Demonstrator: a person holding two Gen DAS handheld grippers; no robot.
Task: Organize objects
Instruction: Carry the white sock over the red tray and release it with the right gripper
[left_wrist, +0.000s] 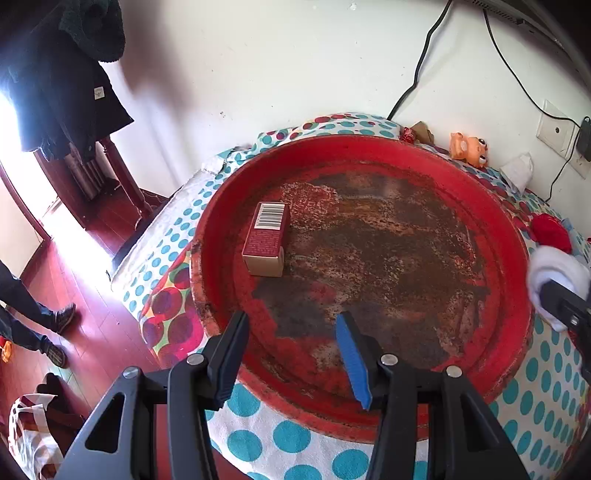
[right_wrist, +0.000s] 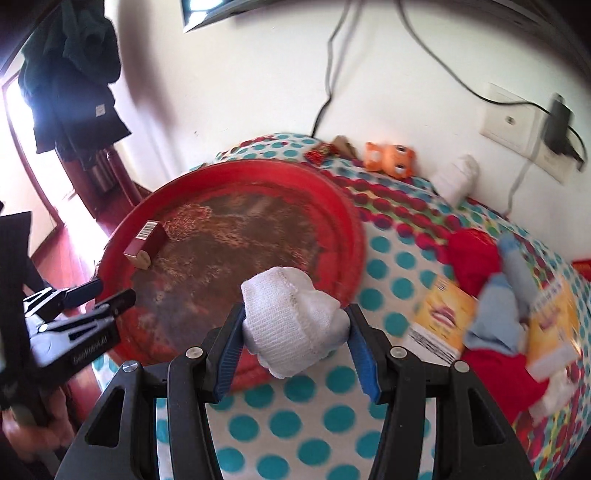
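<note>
Socks, rolled into one white sock bundle (right_wrist: 293, 319), sit pinched between my right fingers (right_wrist: 295, 332), held above the polka-dot tabletop (right_wrist: 284, 424) just at the near rim of the red tray (right_wrist: 354, 221). The bundle is soft and light; the pads press into its sides and it bulges out above and below them, so I judge the hold is secure but squashy. A grip across the thick middle of the roll, as now, seems best, since the loose knit edges would likely slip or unroll.

My left fingers (left_wrist: 291, 354) stand partly apart with nothing between them, hovering over the near edge of the tray's worn, rusty floor. One red and gold box (left_wrist: 267, 240) already lies inside the tray at its left side; it looks stiff and light, easy to take by its long flat faces.

Off to the right on the cloth lie more things to sort: a red cloth item (right_wrist: 474, 258), a pale blue garment (right_wrist: 498, 314) and a yellow packet (right_wrist: 441, 314), blurred. An orange toy (right_wrist: 389, 157) sits by the wall.
</note>
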